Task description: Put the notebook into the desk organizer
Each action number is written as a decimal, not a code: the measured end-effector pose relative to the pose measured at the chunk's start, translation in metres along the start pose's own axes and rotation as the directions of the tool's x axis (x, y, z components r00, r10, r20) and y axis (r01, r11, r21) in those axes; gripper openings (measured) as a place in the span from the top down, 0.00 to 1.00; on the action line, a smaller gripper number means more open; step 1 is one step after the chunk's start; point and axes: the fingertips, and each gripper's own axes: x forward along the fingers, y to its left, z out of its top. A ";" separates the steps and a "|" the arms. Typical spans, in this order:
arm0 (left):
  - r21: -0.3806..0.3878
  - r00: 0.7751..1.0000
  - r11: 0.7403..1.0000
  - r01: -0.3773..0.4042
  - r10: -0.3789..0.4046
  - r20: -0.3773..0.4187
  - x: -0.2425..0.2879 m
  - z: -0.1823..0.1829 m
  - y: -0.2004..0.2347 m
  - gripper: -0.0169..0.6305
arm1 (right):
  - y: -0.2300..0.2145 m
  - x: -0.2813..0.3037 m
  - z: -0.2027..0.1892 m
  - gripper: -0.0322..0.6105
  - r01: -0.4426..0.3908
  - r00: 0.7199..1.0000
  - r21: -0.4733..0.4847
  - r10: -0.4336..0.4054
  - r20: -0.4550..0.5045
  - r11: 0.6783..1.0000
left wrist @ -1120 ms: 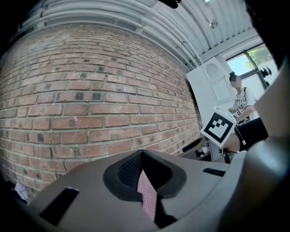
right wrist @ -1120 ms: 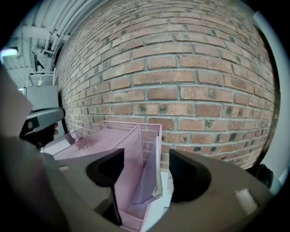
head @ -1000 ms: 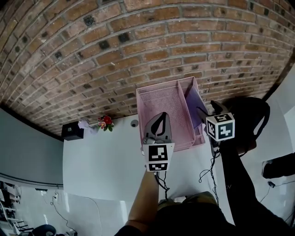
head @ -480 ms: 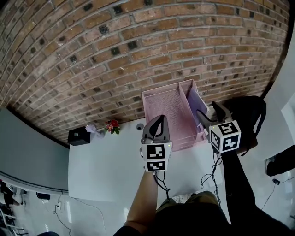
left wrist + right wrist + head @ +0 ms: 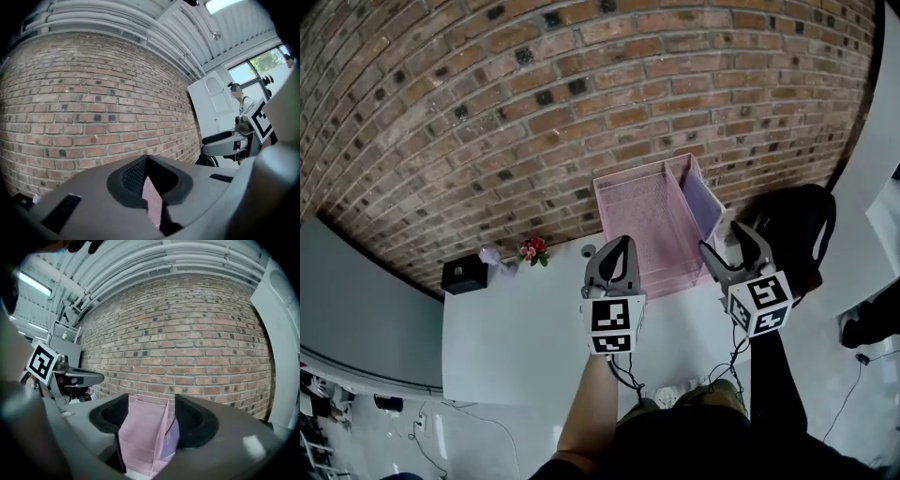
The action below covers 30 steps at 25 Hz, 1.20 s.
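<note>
L hand-held gripper (image 5: 622, 247): at front-left of pink wire-mesh desk organizer (image 5: 649, 214); jaws closed tip to tip, nothing held.
R hand-held gripper (image 5: 722, 237): at organizer's front-right corner; jaws apart, empty, organizer visible betw. them.
Organizer: on white surface (image 5: 516, 347), close to brick wall (image 5: 581, 103).
Lilac notebook (image 5: 704, 200): on edge in organizer's narrow right compartment.
Left of organizer, by wall: red flowers (image 5: 532, 249), black box (image 5: 464, 275).
</note>
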 end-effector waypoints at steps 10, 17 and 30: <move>0.034 0.998 0.999 0.021 -0.023 0.053 -0.026 0.012 0.001 0.97 | 0.030 -0.015 0.003 0.48 0.006 0.999 -0.044 -0.003 0.051 0.999; 0.037 0.997 0.999 0.029 -0.032 0.068 -0.034 0.011 0.004 0.97 | 0.032 -0.018 0.001 0.50 0.031 0.998 -0.034 -0.030 0.054 0.999; 0.048 0.995 0.997 0.056 -0.060 0.079 -0.034 0.011 0.003 0.97 | 0.032 -0.021 0.006 0.95 0.088 0.994 -0.041 -0.086 0.063 0.995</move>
